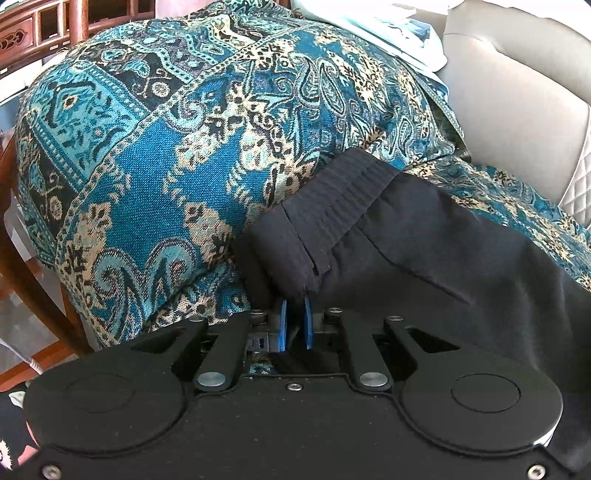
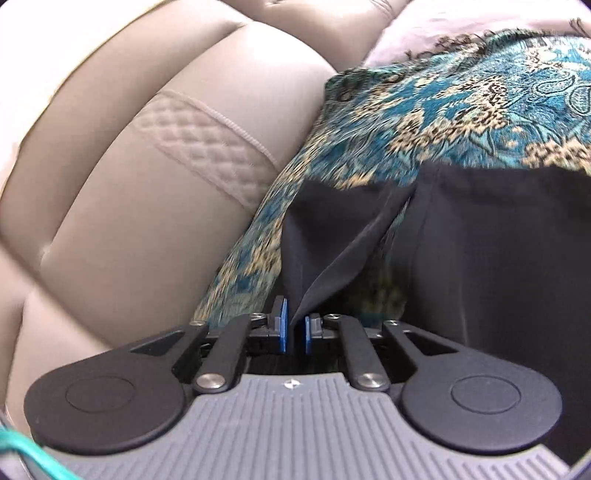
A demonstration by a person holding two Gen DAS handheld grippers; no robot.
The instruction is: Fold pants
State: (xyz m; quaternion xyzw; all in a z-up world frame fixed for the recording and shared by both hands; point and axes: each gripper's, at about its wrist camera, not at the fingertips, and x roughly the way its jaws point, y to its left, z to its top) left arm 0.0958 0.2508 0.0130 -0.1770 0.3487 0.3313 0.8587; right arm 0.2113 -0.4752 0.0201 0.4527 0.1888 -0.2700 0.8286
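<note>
The black pants (image 1: pixel 424 236) lie on a blue patterned throw (image 1: pixel 147 155) over a sofa. In the left wrist view my left gripper (image 1: pixel 294 301) is shut on the pants at the ribbed waistband corner (image 1: pixel 332 206); the blue pads (image 1: pixel 282 314) pinch the cloth. In the right wrist view my right gripper (image 2: pixel 294 319) is shut on a folded edge of the pants (image 2: pixel 332 236), pulled up into a peak. The rest of the pants (image 2: pixel 498 258) spreads to the right on the throw (image 2: pixel 461 103).
Beige leather sofa cushions (image 2: pixel 129 184) with a quilted band lie left of the throw, also at the right in the left wrist view (image 1: pixel 517 92). A wooden chair (image 1: pixel 48 22) stands at the far left. Pale cloth (image 1: pixel 388 26) lies at the top.
</note>
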